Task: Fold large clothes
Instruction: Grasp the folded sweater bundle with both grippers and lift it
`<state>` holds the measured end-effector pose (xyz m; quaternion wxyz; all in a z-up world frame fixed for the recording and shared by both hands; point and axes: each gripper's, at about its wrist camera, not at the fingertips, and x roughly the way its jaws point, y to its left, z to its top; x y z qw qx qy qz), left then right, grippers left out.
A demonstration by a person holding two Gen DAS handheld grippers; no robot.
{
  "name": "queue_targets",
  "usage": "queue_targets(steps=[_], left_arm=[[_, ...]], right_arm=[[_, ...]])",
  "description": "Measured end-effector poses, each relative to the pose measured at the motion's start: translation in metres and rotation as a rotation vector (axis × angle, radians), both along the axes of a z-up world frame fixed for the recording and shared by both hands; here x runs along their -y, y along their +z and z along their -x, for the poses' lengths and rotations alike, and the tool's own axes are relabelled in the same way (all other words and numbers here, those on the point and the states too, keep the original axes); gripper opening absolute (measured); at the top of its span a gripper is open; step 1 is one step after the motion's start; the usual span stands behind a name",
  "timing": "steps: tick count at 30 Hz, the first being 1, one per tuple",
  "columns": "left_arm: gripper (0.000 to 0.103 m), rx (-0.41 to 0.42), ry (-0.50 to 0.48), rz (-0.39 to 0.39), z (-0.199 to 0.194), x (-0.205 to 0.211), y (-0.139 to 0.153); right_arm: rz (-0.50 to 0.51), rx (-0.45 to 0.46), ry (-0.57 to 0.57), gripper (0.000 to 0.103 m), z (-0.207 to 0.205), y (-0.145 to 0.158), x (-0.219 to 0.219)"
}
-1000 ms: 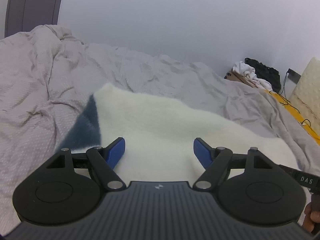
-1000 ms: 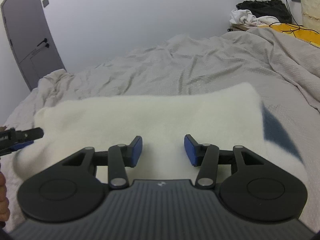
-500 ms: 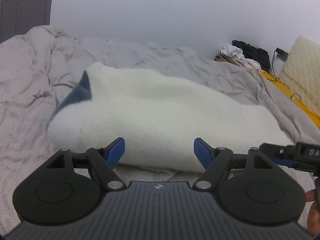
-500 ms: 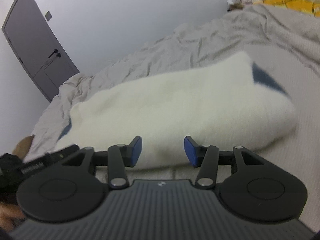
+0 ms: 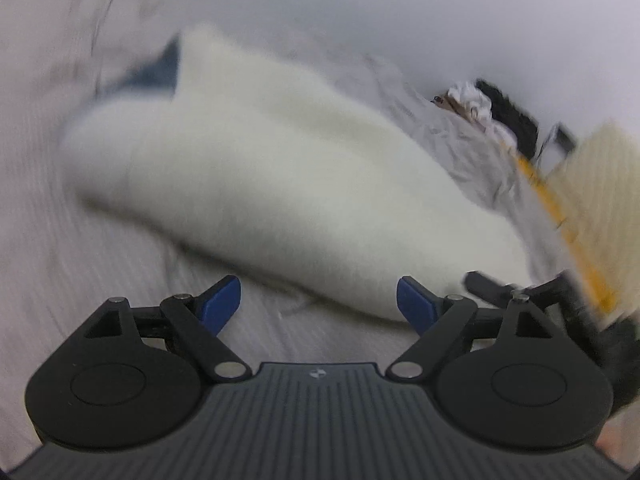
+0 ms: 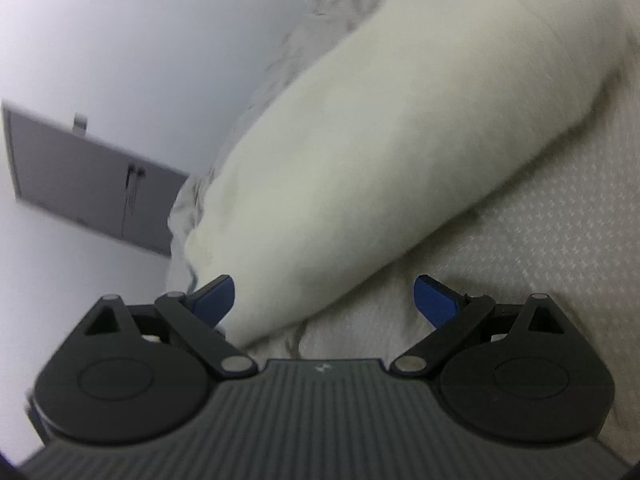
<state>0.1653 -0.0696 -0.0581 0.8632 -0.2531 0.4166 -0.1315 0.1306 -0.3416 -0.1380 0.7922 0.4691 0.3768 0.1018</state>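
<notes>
Fleece garment (image 5: 280,184), white and thick, lies folded into a long roll on the bed, straight ahead of my left gripper (image 5: 318,300) and running off to its right. A dark blue patch (image 5: 156,74) shows at the far left end of it. My guess is it lies doubled over because one fold has been laid, and both tools have let go so the bundle can settle flat.

Left gripper: jaws wide apart and just opened further, nothing between the blue pads (image 5: 222,298), only bedcover. The near edge of the fleece sits just beyond the right pad. The view is smeared with motion, so fine detail is doubtful.

Right gripper (image 6: 324,300): jaws have just been spreading and now stand wide apart. The near corner of the fleece pokes in beside the left pad (image 6: 214,294), seemingly touching it, but the pads do not press on it. Its picture is rolled over sharply. I read this as a release, with a fresh grip needed for the next fold.

Surface: a grey dotted bedcover (image 6: 540,240), soft and rumpled, creased just ahead of both tools.

Room: a plain pale wall (image 6: 120,40), a grey door (image 6: 92,184) to the left of the right gripper. Past the far right of the left gripper, a heap of black and white clothes (image 5: 496,110), a yellow strip (image 5: 560,216) and a cream quilted pad (image 5: 608,200).
</notes>
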Motion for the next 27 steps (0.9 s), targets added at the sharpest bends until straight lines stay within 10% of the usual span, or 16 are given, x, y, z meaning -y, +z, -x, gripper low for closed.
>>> queue_targets(steps=[14, 27], left_arm=[[0.088, -0.186, 0.351, 0.671, -0.019, -0.078, -0.068], [0.085, -0.046, 0.438, 0.696, -0.038, -0.098, -0.061]], right_arm=[[-0.245, 0.138, -0.097, 0.101, -0.03, 0.001, 0.01], [-0.258, 0.084, -0.095, 0.1, -0.033, -0.014, 0.011]])
